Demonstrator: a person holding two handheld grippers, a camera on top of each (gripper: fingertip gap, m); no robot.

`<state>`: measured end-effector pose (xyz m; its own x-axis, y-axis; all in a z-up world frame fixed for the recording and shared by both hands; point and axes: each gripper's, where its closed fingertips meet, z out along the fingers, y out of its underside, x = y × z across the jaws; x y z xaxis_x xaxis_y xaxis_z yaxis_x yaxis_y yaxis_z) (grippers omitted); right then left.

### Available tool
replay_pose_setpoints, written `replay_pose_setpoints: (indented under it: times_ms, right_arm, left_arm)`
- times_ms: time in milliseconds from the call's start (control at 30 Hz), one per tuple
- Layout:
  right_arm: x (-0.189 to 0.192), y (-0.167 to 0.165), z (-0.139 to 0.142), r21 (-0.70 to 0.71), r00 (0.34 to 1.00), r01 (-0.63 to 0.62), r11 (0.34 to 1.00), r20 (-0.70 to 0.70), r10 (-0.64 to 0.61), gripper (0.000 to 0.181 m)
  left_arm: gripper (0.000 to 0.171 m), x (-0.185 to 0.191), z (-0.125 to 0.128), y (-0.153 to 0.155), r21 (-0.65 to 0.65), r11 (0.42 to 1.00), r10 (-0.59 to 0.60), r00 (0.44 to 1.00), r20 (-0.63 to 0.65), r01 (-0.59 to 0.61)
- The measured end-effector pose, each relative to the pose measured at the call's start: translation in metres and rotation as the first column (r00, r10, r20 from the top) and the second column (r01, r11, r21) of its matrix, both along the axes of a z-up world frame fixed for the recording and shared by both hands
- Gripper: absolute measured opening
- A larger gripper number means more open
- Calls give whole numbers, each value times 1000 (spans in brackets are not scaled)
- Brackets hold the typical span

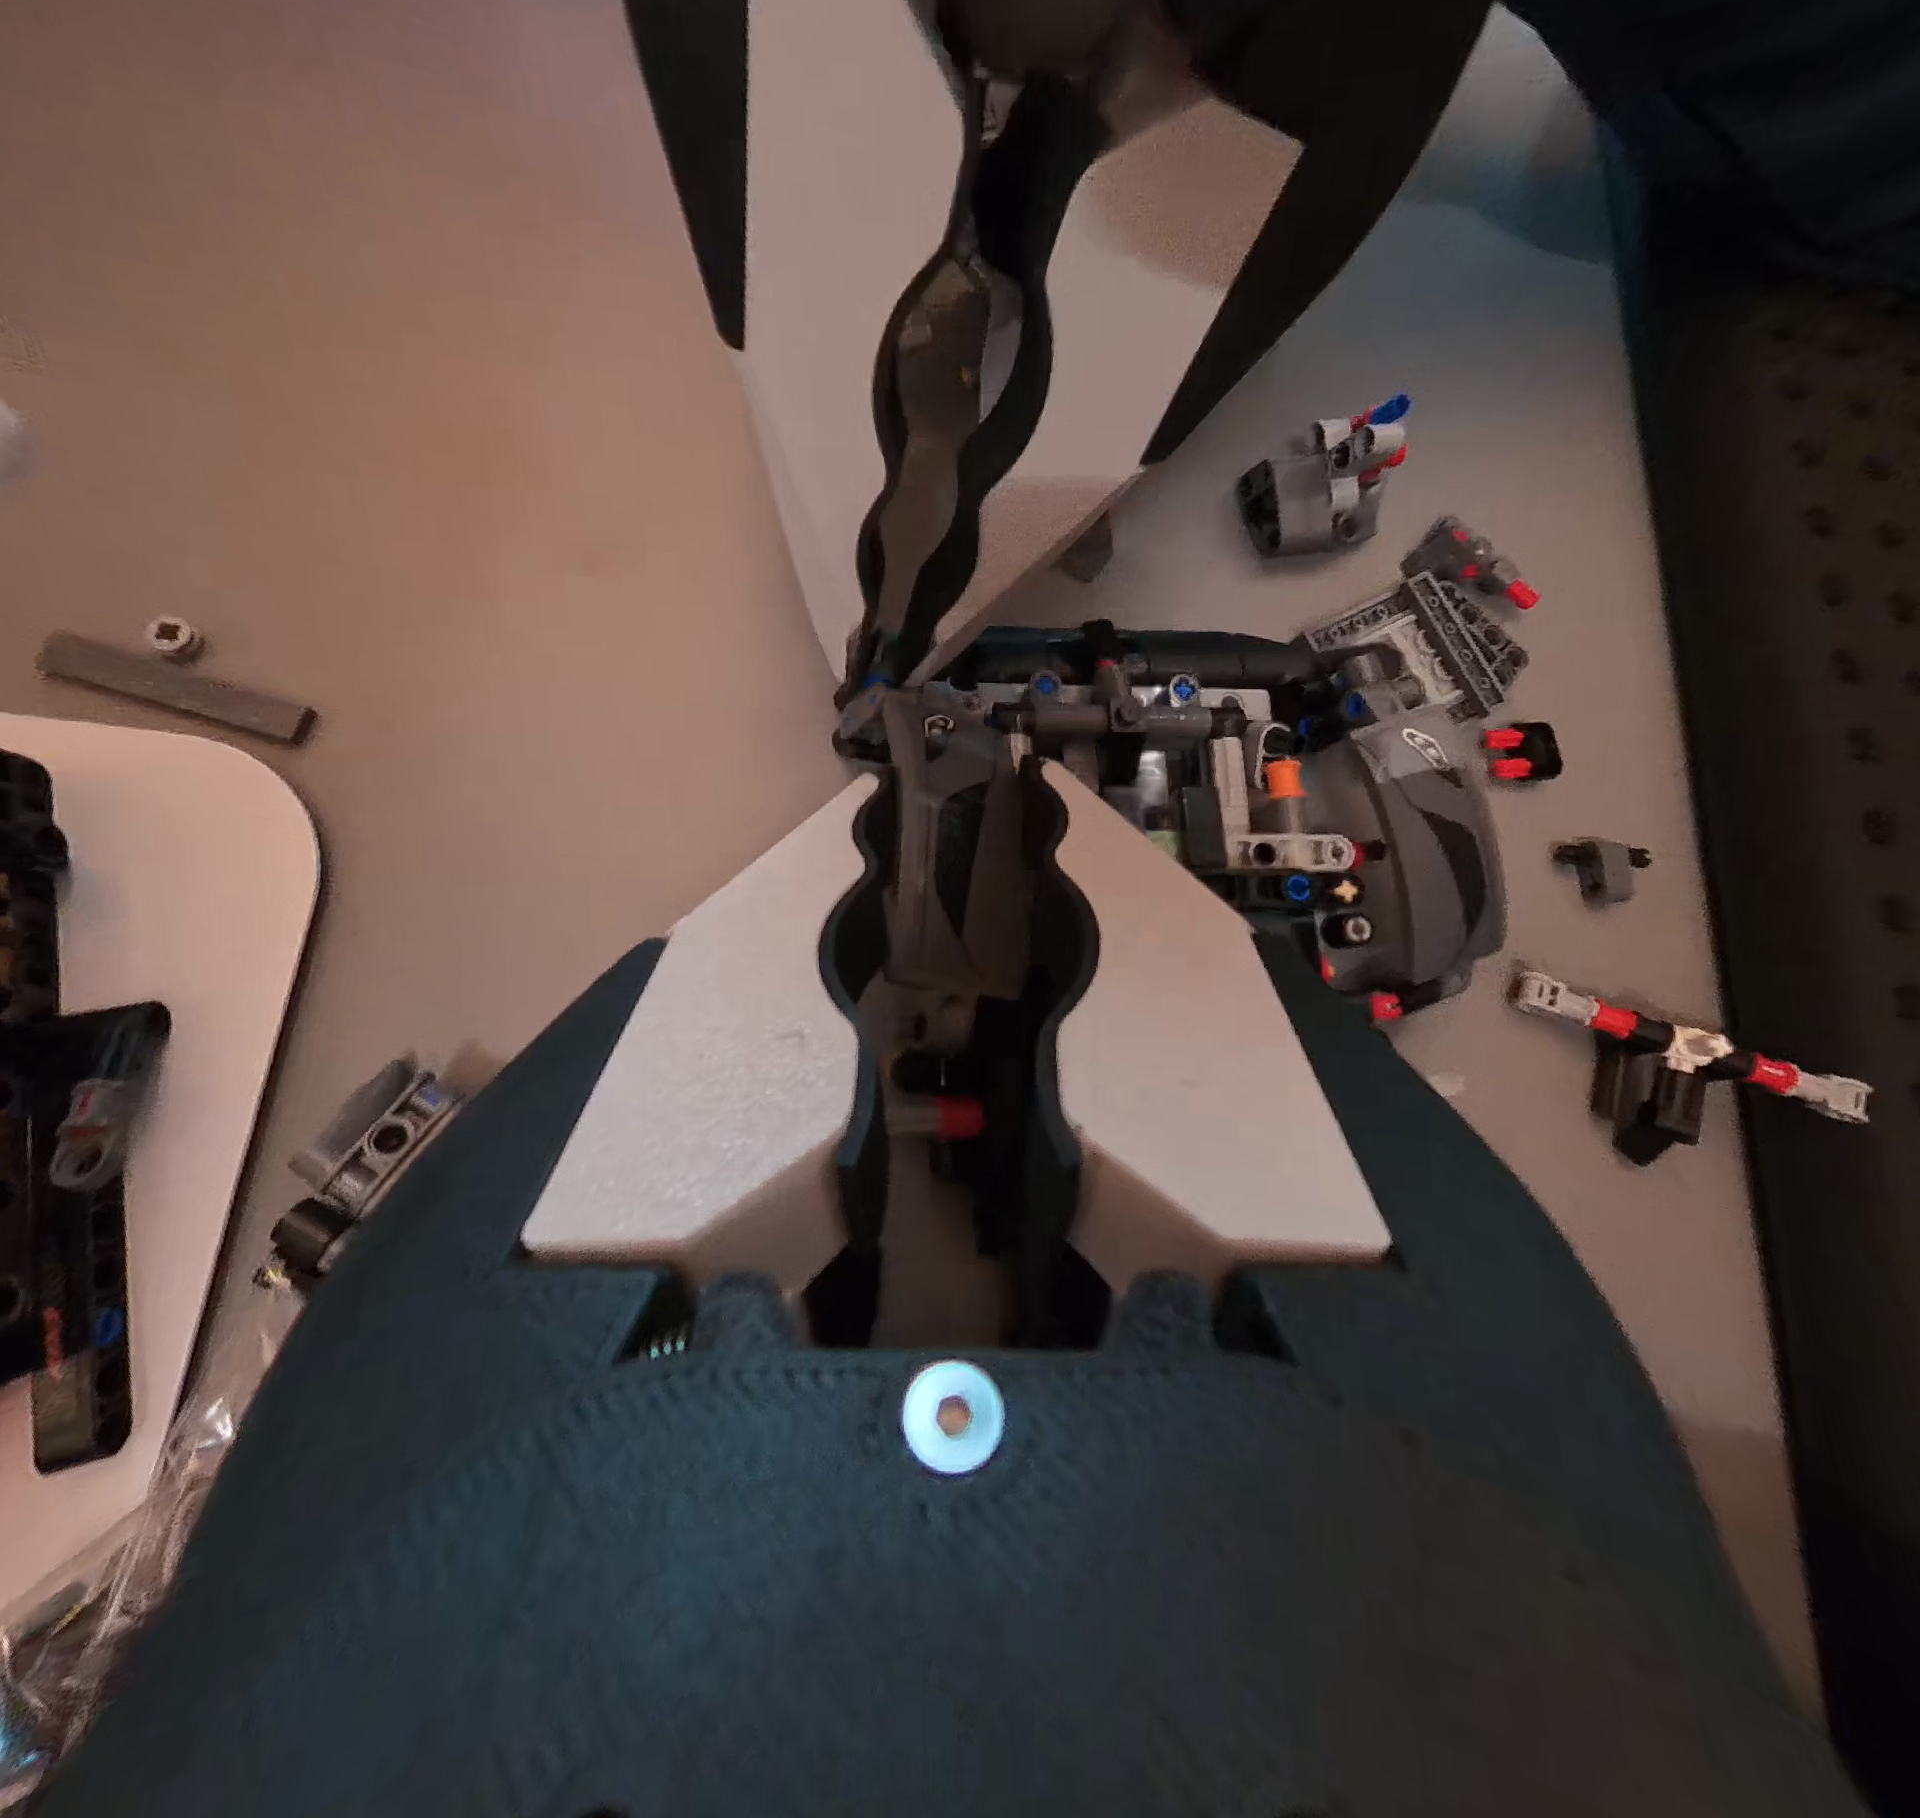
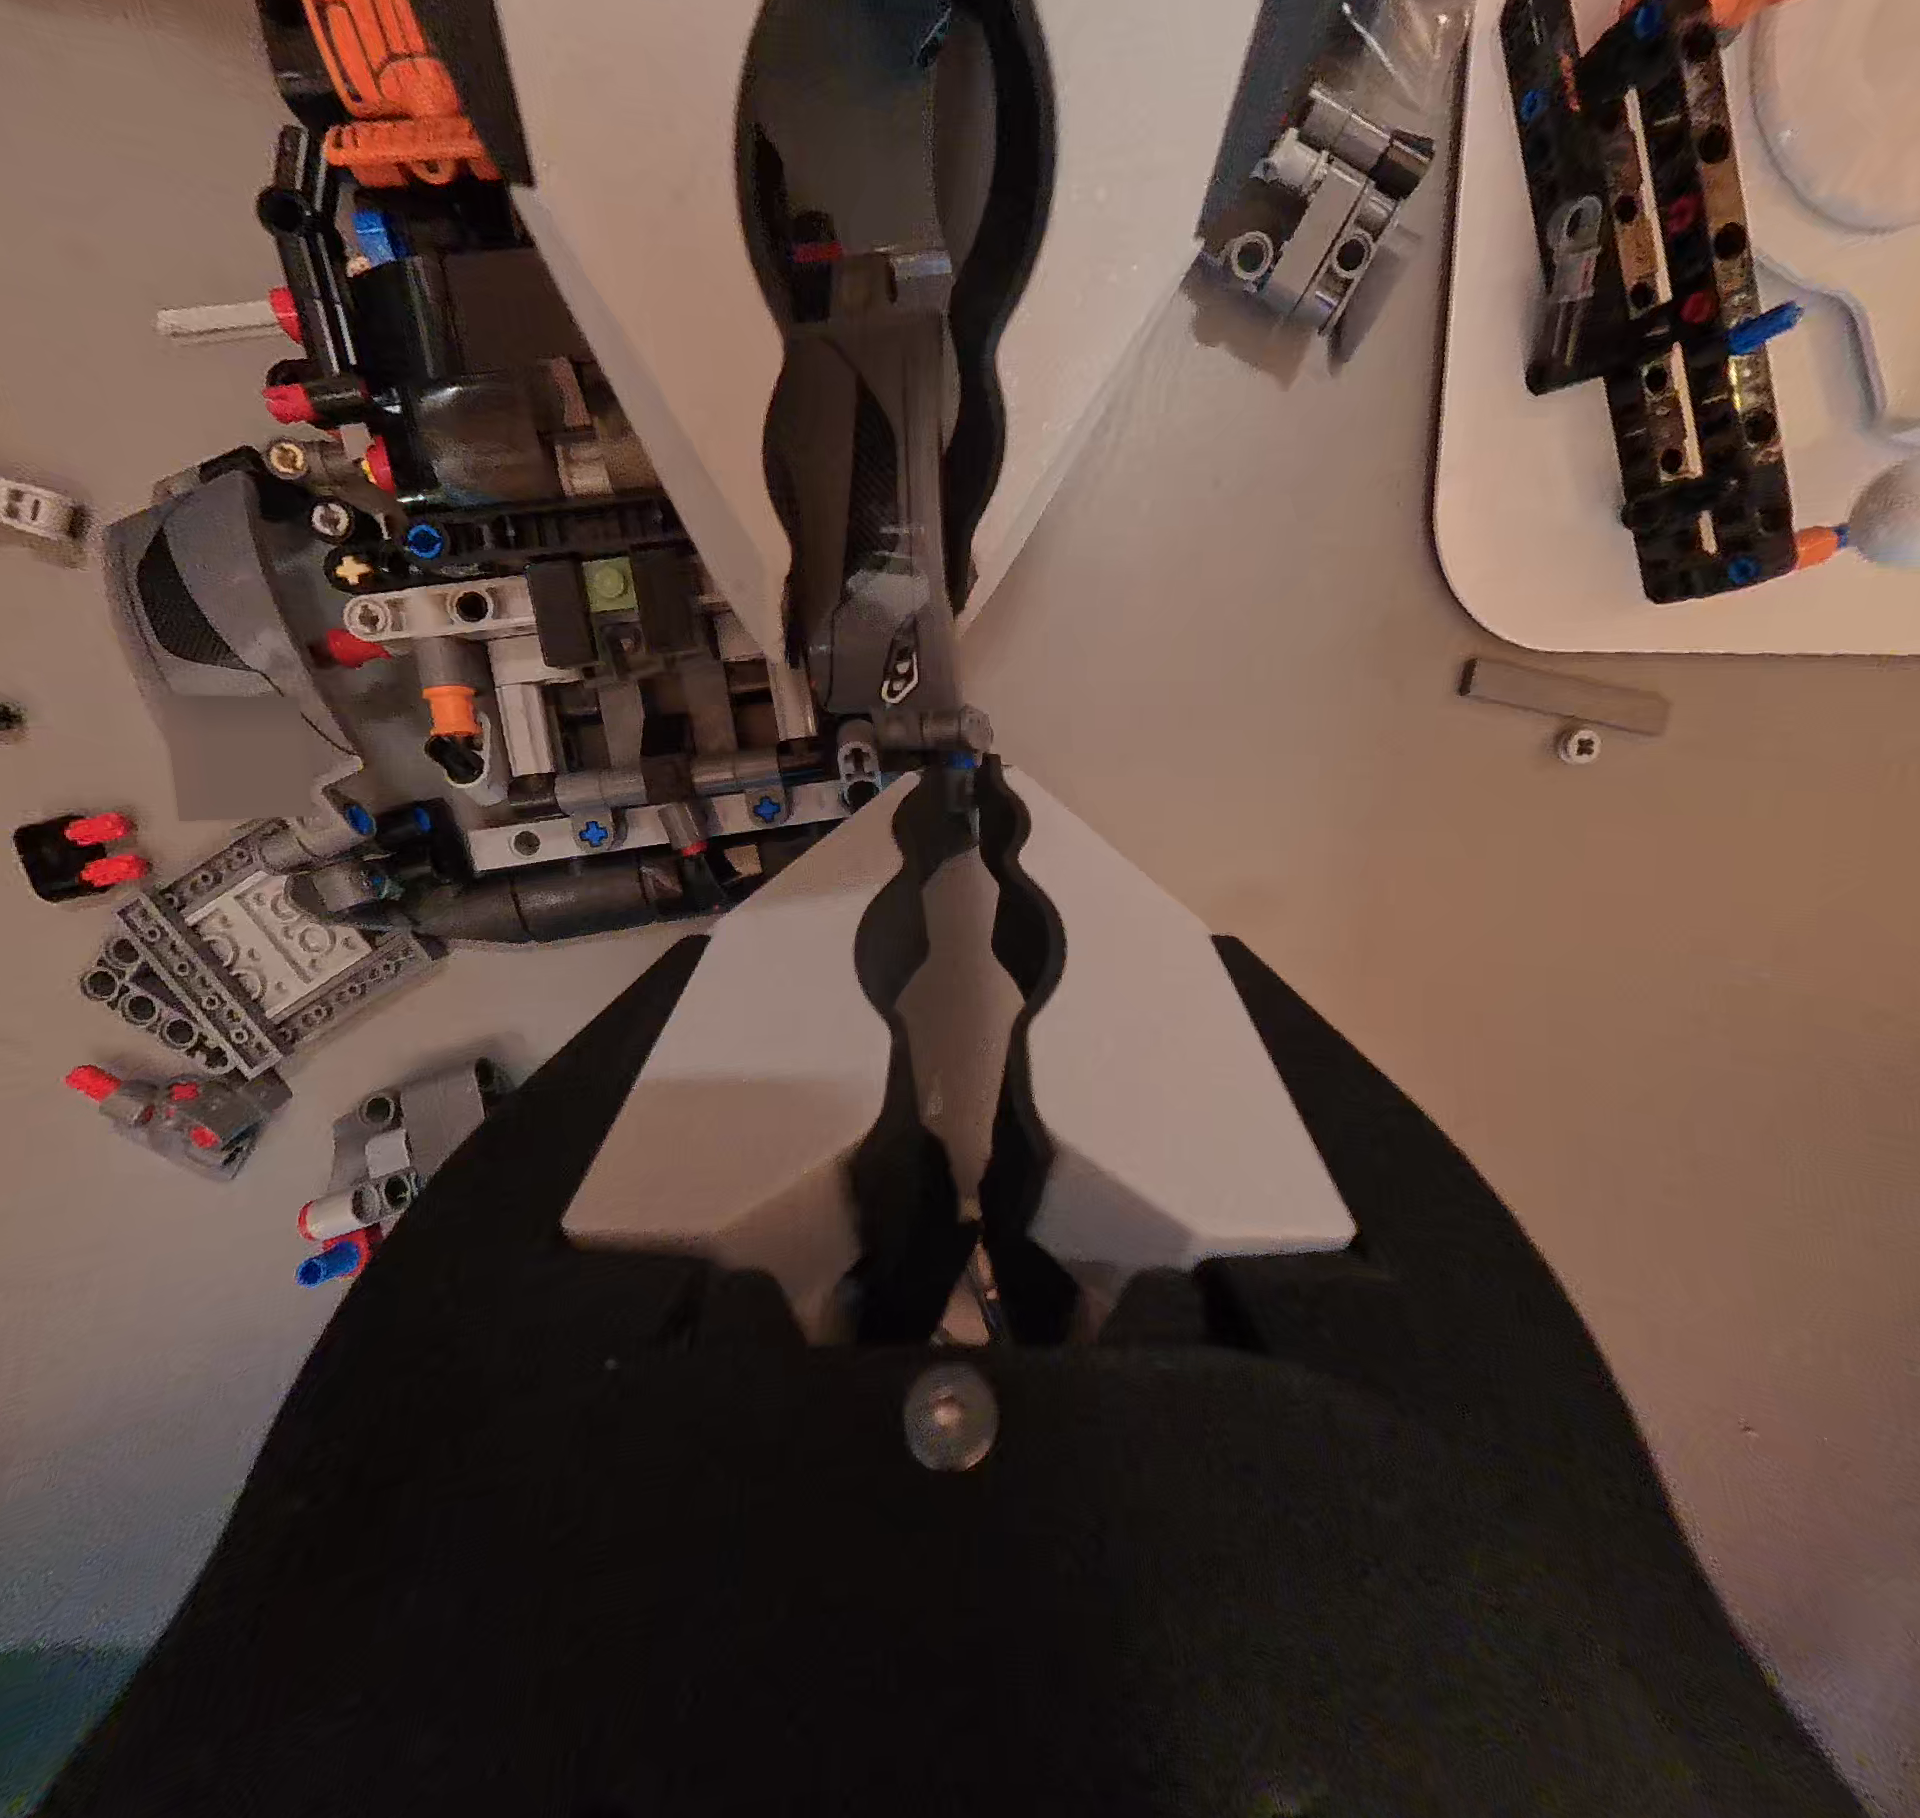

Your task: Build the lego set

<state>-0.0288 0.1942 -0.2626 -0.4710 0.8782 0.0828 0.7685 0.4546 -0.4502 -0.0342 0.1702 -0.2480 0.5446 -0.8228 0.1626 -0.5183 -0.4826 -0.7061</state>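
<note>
Left wrist view
- left gripper [image 1: 961, 781]: clamped tight on a grey curved panel [image 1: 940, 895] of the lego build; the panel runs down between both fingers
- right gripper [image 1: 883, 672]: comes in from the top, tips meeting the left one's nearly nose to nose at the build's corner, pinched on a small piece there
- lego build [image 1: 1247, 802]: sits on the table [image 1: 468, 366] just right of the fingertips; grey fender, orange pin, light grey beams, a few blue pins
- loose bits to the right: I count five little clusters, among them a red-and-grey axle assembly [image 1: 1688, 1056], a black block with two red pins [image 1: 1522, 752] and a flat grey plate piece [image 1: 1423, 641]
- left side: one flat grey tile [image 1: 177, 688] with one small round grey piece [image 1: 171, 638] beside it, plus one white tray [image 1: 208, 937] carrying a black beam frame [image 1: 62, 1145]

Right wrist view
- right gripper [image 2: 961, 776]: squeezed shut on a small dark connector with a blue pin at the build's corner
- left gripper [image 2: 940, 625]: opposite, gripping the grey curved panel [image 2: 883, 480]
- lego build [image 2: 540, 625]: left of the tips, one orange piece at its far end
- white tray [image 2: 1507, 521]: upper right, one black beam frame [image 2: 1652, 314] on it
- grey tile [image 2: 1558, 693]: one, just below the tray, round piece [image 2: 1581, 743] next to it
</note>
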Motion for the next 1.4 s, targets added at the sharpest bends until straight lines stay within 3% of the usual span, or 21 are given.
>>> replay_pose_setpoints:
  times_ms: [367,467,600,667,733,867,1033,1200,1267,1400]
  right_arm:
    - [5,6,8,-66,998,4,998,-57,-8,4]
    - [9,0,2,-18,1000,-20,1000,3,20,5]
    - [12,9,1,-82,999,32,996,4,-32,4]
    - [14,8,1,-78,1000,20,997,14,-19,4]
    - [14,7,2,-92,999,31,995,20,-30,4]
    - [17,7,1,-101,997,54,993,58,-48,5]
    - [8,10,20,-126,997,71,990,-36,-76,18]
    - [-7,11,25,-86,990,63,994,-122,-73,34]
    - [-9,12,19,-47,991,62,997,-111,-67,35]
    - [-8,13,18,-38,992,67,997,-105,-71,35]
  left_arm:
    - [16,-13,-2,-4,-13,1000,16,1000,22,-15]
    - [14,-4,-3,-8,-24,1000,-15,1000,3,15]
    - [2,-14,12,-2,-22,999,33,991,133,-31]
    - [2,-30,9,8,7,994,107,991,80,-108]
    - [2,-27,5,5,-19,995,96,990,102,-94]
    - [2,-16,-11,3,-57,997,49,999,-3,-49]
    - [8,-18,-14,4,-22,998,50,998,-48,-51]
    - [3,-15,-6,7,58,998,28,997,-73,-24]
    - [5,-22,-11,12,47,997,73,991,-108,-68]
    - [33,-31,-11,20,63,988,146,978,-148,-138]
